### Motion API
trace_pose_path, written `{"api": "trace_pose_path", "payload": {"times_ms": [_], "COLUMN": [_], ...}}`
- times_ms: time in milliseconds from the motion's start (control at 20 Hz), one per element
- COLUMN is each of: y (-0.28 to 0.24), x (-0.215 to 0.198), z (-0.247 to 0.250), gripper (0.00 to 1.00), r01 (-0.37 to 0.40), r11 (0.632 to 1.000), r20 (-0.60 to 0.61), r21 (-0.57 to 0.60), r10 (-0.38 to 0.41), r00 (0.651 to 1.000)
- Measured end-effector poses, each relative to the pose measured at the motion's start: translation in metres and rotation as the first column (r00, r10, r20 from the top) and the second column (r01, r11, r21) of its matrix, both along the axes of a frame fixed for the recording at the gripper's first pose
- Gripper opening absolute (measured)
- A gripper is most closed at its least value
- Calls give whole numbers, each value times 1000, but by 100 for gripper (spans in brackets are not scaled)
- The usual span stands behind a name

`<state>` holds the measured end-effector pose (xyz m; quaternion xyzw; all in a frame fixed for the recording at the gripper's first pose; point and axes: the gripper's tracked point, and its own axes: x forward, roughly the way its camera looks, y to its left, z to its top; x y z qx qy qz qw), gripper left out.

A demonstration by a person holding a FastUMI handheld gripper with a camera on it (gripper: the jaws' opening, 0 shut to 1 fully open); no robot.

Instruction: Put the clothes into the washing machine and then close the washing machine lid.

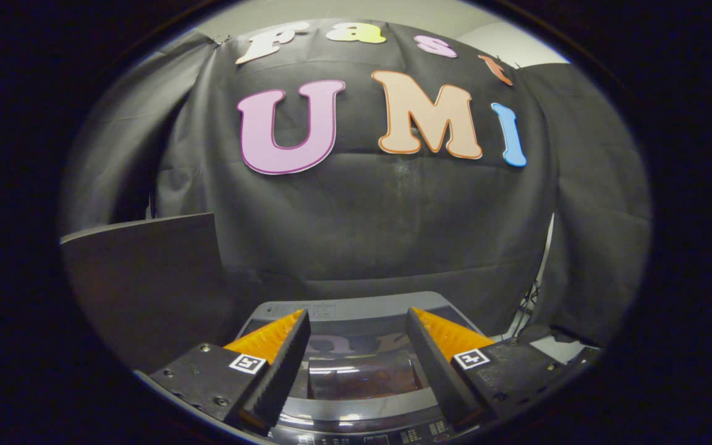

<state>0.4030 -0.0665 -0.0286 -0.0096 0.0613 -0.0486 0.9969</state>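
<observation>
A top-loading washing machine stands below and just ahead of my fingers, its grey body seen from above. Its glass lid lies flat and shut, with a dark reddish shape showing through the glass. My gripper hovers above the lid, open, with nothing between the fingers. The control panel sits at the near edge under the fingers. No loose clothes lie on the machine.
A dark flat board stands to the left of the machine. The black cloth wall hangs right behind it. Cables and a pale floor patch lie to the right of the machine.
</observation>
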Motion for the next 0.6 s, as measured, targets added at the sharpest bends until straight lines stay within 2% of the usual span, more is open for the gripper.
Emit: {"api": "trace_pose_path", "payload": {"times_ms": [600], "y": [4], "x": [-48], "z": [22], "gripper": [95], "r01": [2], "r11": [1000], "r20": [65], "r21": [8], "r10": [-2], "r00": [998]}}
